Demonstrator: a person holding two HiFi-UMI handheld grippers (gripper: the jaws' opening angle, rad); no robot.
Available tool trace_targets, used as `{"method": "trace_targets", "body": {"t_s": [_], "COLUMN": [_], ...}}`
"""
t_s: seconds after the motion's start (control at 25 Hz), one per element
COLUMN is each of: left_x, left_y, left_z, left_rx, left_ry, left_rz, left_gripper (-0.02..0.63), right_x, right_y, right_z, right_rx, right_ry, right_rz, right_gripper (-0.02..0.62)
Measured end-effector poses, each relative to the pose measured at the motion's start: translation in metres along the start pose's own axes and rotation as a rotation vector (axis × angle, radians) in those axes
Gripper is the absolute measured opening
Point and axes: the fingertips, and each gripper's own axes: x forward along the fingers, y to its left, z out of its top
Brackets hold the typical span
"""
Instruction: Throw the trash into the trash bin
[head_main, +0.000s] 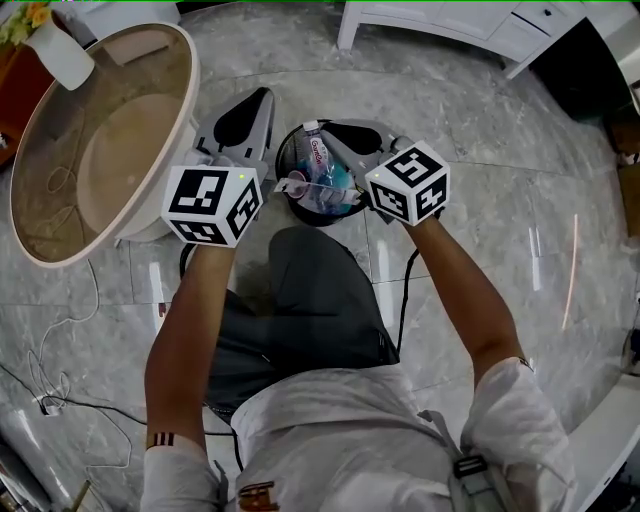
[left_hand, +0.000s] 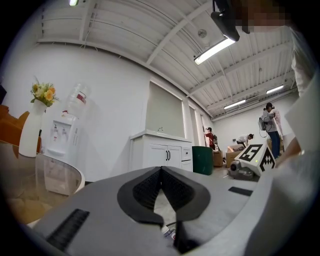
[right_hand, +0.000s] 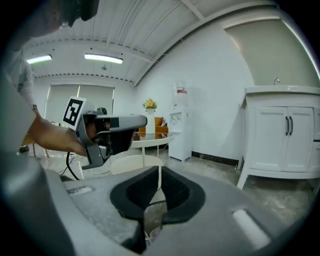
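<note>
We see the right gripper (right_hand: 159, 175) in matt grey plastic with ribbed black rubbery pads (right_hand: 135, 192). Below its jaws, a clear glossy plastic bottle (head_main: 318, 152) lies in a dark bin (head_main: 284, 160) on polished marble-look floor (head_main: 480, 200).

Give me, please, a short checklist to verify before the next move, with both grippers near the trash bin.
1. Left gripper shut, nothing between its jaws: ok.
2. Right gripper shut, nothing between its jaws: ok.
3. Plastic bottle lies inside the trash bin: ok.
4. Trash bin stands upright: ok.
5. Left gripper apart from the round table: cannot tell; they overlap in the head view.
6. More trash to collect: cannot tell; none is in view.
</note>
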Motion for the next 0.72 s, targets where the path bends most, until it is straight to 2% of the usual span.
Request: {"method": "trace_targets", "body": {"t_s": [0.16, 0.36, 0.56, 0.72], "left_x": [-0.009, -0.029, -0.058, -0.089], "left_y": [0.006, 0.018, 0.035, 0.058], "left_z": [0.008, 0.02, 0.036, 0.051], "left_rx": [0.021, 0.049, 0.092, 0.106], "left_ry": [-0.011, -0.02, -0.028, -0.043], "left_rz": [0.024, 0.072, 0.135, 0.203], "left_gripper": [-0.002, -0.002, -0.002, -0.002], "right_x": [0.01, 0.024, 0.043, 0.061], "right_y": [0.013, 0.037, 0.071, 0.103], "right_z": [0.031, 0.08, 0.129, 0.15], "right_rx": [-0.039, -0.037, -0.061, -0.085], "right_ry": [-0.053, -0.153, -0.246, -0.283], "right_rz": [0.033, 0.105, 0.196, 0.266], "right_gripper": [0.003, 0.002, 0.002, 0.002]}}
